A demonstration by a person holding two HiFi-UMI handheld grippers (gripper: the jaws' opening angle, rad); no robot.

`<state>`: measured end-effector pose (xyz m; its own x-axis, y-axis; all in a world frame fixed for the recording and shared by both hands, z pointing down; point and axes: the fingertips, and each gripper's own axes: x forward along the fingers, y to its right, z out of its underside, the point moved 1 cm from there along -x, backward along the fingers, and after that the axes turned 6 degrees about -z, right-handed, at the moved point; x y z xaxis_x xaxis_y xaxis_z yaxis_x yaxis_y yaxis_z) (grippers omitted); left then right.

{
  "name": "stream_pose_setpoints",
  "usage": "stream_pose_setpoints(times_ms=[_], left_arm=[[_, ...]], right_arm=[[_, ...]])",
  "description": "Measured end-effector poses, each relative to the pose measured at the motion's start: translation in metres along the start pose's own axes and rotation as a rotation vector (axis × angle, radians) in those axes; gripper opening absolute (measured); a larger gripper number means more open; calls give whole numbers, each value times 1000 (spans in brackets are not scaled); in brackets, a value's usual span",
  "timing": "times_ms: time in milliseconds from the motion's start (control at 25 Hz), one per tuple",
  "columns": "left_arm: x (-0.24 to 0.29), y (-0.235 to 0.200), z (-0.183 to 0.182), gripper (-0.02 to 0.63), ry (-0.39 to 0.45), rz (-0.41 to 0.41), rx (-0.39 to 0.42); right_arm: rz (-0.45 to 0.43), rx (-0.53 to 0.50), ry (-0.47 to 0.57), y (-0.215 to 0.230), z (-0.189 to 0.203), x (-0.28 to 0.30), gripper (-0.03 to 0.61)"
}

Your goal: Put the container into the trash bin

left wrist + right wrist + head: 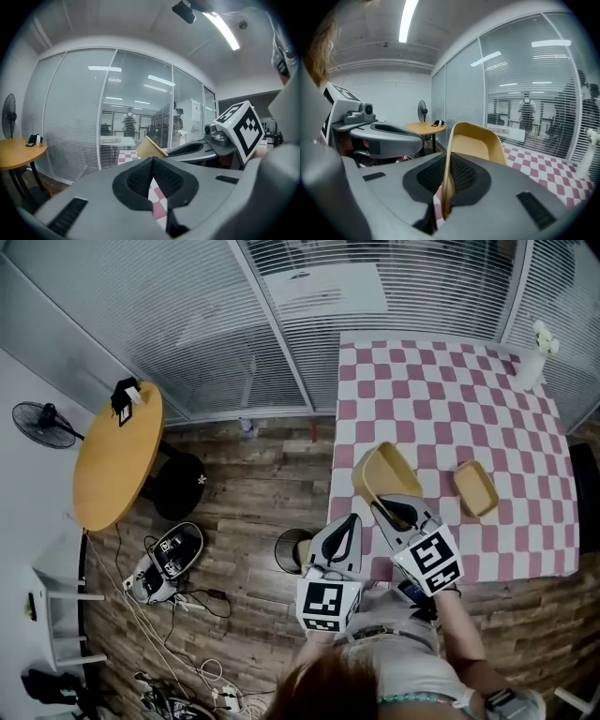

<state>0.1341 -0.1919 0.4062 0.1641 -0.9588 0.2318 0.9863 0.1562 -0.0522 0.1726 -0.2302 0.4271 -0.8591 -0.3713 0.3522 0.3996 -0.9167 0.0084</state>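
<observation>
Clenched with the right gripper point(447, 180) on one thin side wall of a tan, shallow, round-cornered container point(476, 143) of stiff-looking sheet material. Held up on edge above the near left part of the table, hollow side turned away from the person. Shut as well on the left gripper point(152, 180), mesh pad against mesh pad, with nothing caught between, only a sliver of chequered cloth seen beyond.

Probably light and fairly rigid, yet thin in the wall, so apt to flex or swivel in the pads if swung fast from a single edge. Best pinched low on the rim wall, as now, without squeezing harder. Little danger of breaking, more of twisting loose. No call for a second grip, to judge by how easily held aloft.

Down and to the left in the head view, a small round dark trash bin point(286, 547) on the floor just off the table's edge, partly behind the left gripper. Not yet over it with the container.

Further out:
- a rectangular table point(422, 399) under pink-and-white chequered cloth
- a second tan container point(475, 488) lying flat well to the right
- a white vase point(530, 362) of pale flowers at the far corner

Around that, a wood-plank floor point(244, 493) with tangled cables point(178, 634), a round wooden side table point(112, 456), a black standing fan point(42, 425), and glass partition walls point(187, 324) with slatted blinds.
</observation>
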Motion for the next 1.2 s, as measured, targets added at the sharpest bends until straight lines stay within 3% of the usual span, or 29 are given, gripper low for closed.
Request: stream_pose_setpoints(times_ms=[520,760,1200], left_arm=[[-52,-84,5,5,12,-57,-17],[-106,-166,11,5,27,-107,-16],[-205,-290,37,5,38,-245,-54]], right_arm=[[-21,-5,0,-62,-22,61,14],[-54,-14,6,-129,-42,123,14],[-231,-66,2,-273,-70,229,14]])
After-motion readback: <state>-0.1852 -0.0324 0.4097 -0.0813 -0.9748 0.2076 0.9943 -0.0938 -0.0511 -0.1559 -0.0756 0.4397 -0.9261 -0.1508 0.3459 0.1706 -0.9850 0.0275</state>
